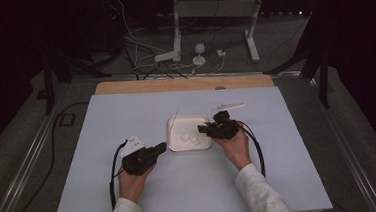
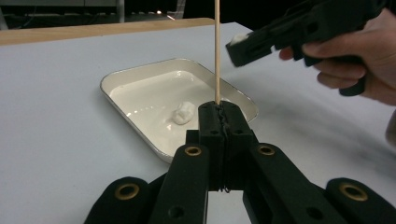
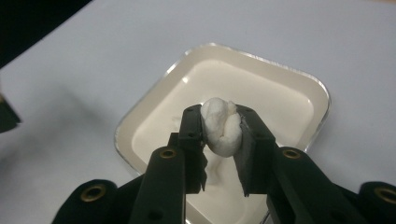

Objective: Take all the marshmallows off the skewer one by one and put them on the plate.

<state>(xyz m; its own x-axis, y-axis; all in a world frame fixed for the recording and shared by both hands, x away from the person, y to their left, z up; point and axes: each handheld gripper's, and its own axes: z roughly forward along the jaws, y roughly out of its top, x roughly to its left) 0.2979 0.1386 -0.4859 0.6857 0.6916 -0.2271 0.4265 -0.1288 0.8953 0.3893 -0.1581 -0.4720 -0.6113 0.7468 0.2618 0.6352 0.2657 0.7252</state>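
Left gripper (image 2: 219, 122) is pressed together on a thin wooden skewer (image 2: 216, 51), held upright just beside the tray (image 2: 140, 135). Right gripper (image 3: 223, 133) pinches a white marshmallow (image 3: 221, 127) above the tray; a second piece (image 2: 183, 113) lies inside it. Risks: the soft lump squeezes out or tears under pressure — or meets the skewer tip off-centre and splits. The thin stick may also tilt in its grip.

Dim room, dark surround; the pale table (image 1: 131, 190) is evenly lit from above. Soft glare glints on the tray (image 2: 140, 135) rim; close jaws are slightly blurred.
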